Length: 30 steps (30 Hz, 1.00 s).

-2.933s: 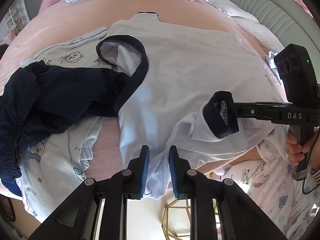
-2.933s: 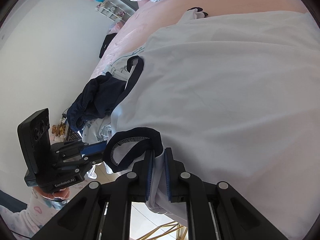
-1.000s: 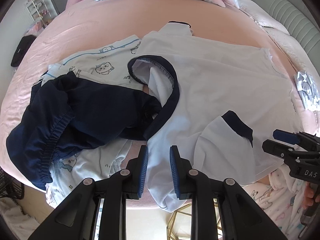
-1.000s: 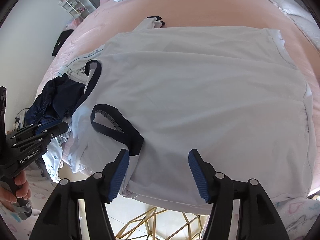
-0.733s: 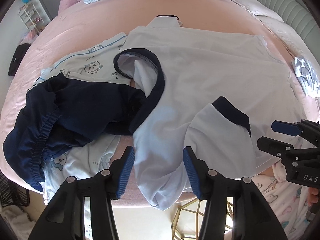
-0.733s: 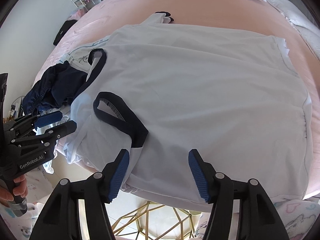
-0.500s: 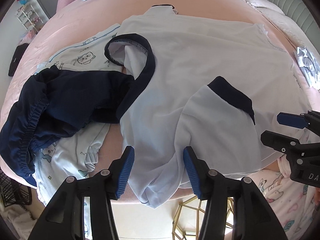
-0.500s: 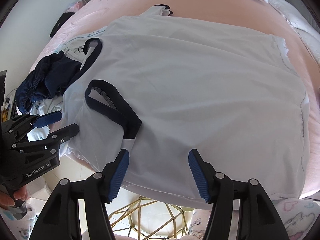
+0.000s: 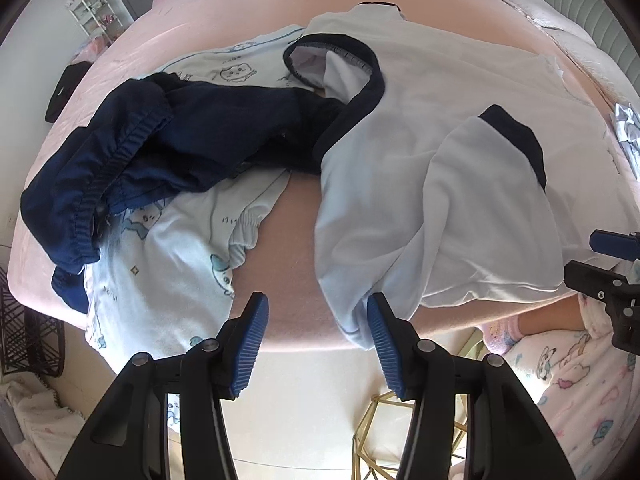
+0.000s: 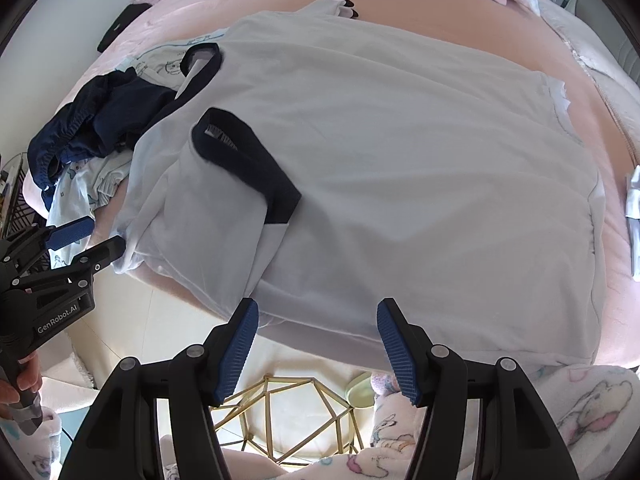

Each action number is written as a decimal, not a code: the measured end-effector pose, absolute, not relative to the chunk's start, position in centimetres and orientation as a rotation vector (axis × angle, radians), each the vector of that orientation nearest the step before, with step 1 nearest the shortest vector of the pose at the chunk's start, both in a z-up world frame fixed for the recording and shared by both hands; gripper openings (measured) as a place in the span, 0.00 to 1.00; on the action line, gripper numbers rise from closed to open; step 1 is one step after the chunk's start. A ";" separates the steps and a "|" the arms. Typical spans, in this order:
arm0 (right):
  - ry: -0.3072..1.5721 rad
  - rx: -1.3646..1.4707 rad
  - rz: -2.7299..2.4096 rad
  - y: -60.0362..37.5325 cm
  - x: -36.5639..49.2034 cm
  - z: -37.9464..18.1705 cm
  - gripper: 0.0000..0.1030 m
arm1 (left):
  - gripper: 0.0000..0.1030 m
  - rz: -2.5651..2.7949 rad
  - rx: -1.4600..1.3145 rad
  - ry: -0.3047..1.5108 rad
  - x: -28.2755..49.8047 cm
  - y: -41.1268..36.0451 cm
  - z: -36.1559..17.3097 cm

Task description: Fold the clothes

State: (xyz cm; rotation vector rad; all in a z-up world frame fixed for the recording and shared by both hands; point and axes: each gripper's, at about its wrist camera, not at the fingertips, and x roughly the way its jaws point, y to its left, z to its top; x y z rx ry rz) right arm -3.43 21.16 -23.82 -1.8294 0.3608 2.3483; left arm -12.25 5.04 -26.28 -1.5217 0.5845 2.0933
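Pink quilted bedding [image 9: 280, 280] fills most of what you see, with a gold wire-frame stand [image 10: 280, 420] on the pale floor below its near edge; its frame holds nothing that shows. Your white short-sleeved T-shirt with navy collar and cuffs [image 10: 400, 160] lies spread flat across the bed, its near sleeve folded inward over the body so the navy cuff [image 10: 256, 164] rests on the white cloth, and the near hem hangs slightly over the mattress edge. Left of it sits a crumpled navy garment with an elastic waistband [image 9: 160, 144] on top of pale blue cartoon-print pyjamas [image 9: 168, 264]. Your left gripper [image 9: 316, 344] has its jaws apart with nothing between them, its right pad just beside the shirt's drooping corner. Your right gripper [image 10: 316, 344] hovers wide apart over the hem, gripping nothing.
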 end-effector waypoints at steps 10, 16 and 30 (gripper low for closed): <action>0.358 -1.827 2.314 20.0 -2.8 -24.2 0.60 | 0.47 2.068 -1.619 0.546 -11.1 2.9 -28.6; 0.405 -1.797 2.303 20.7 -2.1 -23.6 0.60 | 0.47 2.067 -1.612 0.478 -9.9 2.2 -28.0; 0.335 -1.838 2.333 19.4 -2.5 -23.1 0.60 | 0.47 2.019 -1.566 0.577 -8.4 5.8 -28.3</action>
